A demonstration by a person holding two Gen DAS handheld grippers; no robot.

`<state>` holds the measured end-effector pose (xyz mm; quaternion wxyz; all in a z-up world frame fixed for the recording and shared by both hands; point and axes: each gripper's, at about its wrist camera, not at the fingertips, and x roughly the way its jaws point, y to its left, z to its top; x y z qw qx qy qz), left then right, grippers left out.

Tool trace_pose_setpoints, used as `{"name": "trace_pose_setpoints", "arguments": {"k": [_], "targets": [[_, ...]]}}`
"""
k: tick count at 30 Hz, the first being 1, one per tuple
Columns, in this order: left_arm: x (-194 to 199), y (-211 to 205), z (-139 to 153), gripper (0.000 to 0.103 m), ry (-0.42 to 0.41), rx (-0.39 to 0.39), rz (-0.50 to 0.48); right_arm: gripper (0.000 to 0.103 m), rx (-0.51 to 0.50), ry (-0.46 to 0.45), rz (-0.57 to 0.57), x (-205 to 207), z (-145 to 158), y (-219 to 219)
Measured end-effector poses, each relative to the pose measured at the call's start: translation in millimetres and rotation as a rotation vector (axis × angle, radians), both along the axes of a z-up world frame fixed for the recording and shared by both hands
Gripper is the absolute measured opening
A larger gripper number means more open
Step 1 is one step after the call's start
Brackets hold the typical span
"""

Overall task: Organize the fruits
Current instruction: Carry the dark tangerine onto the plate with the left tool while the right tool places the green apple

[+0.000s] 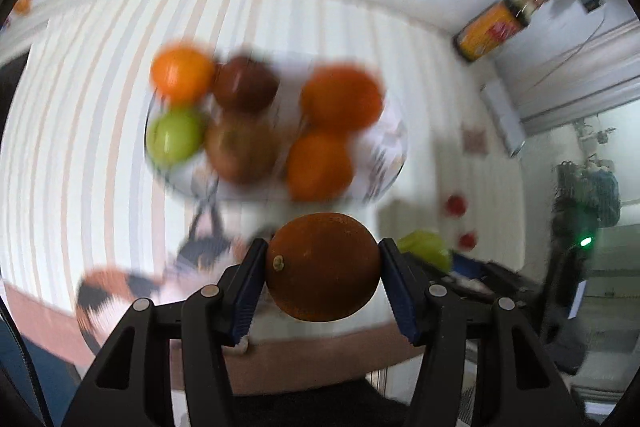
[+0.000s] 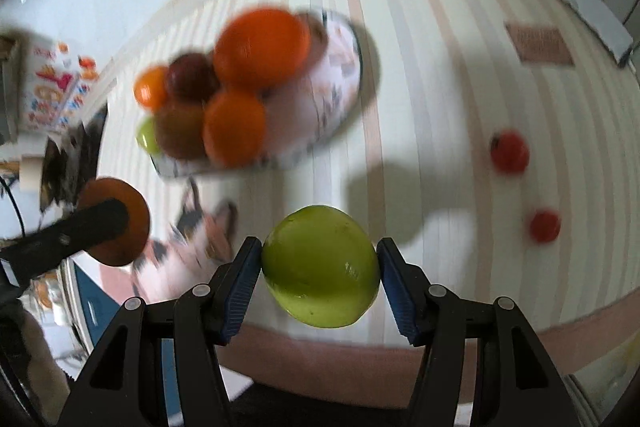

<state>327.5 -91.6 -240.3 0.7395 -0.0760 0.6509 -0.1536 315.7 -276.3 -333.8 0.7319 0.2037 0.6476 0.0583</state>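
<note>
Fruit is held clear of the worktop [image 2: 440, 75], an orange [image 1: 322, 266] clamped in the left hand-held gripper [image 1: 322, 269] and a green apple [image 2: 320, 271] in the right hand-held gripper [image 2: 319, 272], so lower each gently into a gap on the crowded plate [image 2: 340, 75] before releasing.

A dark orange [image 1: 322, 266] and a green apple [image 2: 320, 272] are each held above the table; oranges, apples and a green apple fill the plate [image 2: 340, 75]; two small red fruits [image 2: 510, 152] lie apart
</note>
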Motion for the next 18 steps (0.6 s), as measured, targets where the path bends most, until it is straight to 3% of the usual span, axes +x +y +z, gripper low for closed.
{"name": "trace_pose_setpoints", "arguments": {"k": [5,13,18], "targets": [[55.6,-17.2,15.1,0.054,-0.047,0.041,-0.040,0.062,0.004,-0.043,-0.038,42.5,8.0,-11.2],[110.9,-26.4,-25.9,0.054,0.080,0.090,-0.051,0.062,-0.020,-0.016,-0.034,91.5,-13.4,-0.2],[119.5,-26.0,-48.4,0.054,0.144,0.108,-0.053,0.062,-0.027,0.011,-0.031,100.4,-29.2,3.6]]}}
